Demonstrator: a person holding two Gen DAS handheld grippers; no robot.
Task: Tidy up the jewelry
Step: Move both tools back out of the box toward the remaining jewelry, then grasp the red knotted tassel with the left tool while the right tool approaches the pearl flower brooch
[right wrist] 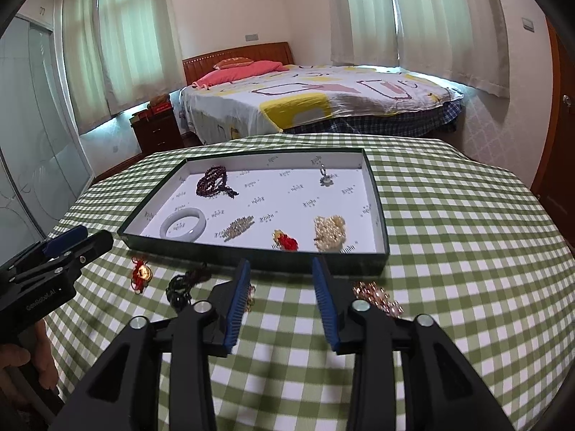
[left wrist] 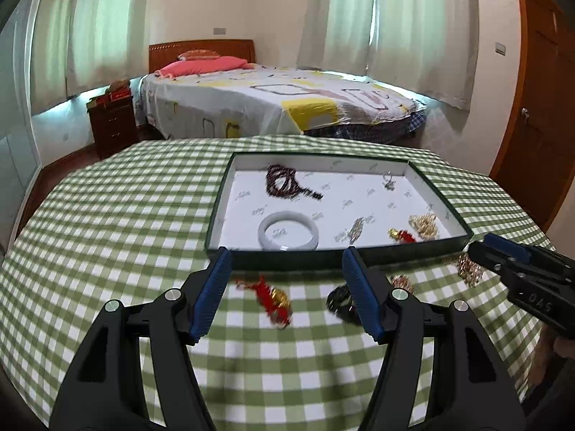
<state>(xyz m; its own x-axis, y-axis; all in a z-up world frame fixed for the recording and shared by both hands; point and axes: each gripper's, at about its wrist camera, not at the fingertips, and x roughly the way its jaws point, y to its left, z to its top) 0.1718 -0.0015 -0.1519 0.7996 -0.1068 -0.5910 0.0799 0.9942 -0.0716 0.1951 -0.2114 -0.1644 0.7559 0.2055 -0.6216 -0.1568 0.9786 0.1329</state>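
A: Both claws are empty, right?

B: Yes. The left claw is spread wide over the table, nothing between its pads. The right claw gapes too, though narrower, and carries nothing.

A: Where's the jewelry?

B: Mostly in the tray already. 6 pieces are spaced apart on its white lining: dark beads at the far left, a small silver charm at the far right, then along the near wall a white bangle, a grey strand, a red tassel and a pearl bunch. I'd say they're kept apart so chains don't tangle.

A: And what's left?

B: 4 pieces lie on the cloth just in front of the tray: a red and gold charm almost between the left pads, a black bracelet partly behind its right pad, a small gold piece beside that, and a pink-gold chain by the right claw. My guess is each claw is spread to drop onto the piece nearest it.

A: Any writing?

B: The left tool's body reads "GenRobot.AI" in the right view; the right tool shows "045". The tray lining carries a repeated printed logo, too small to read.
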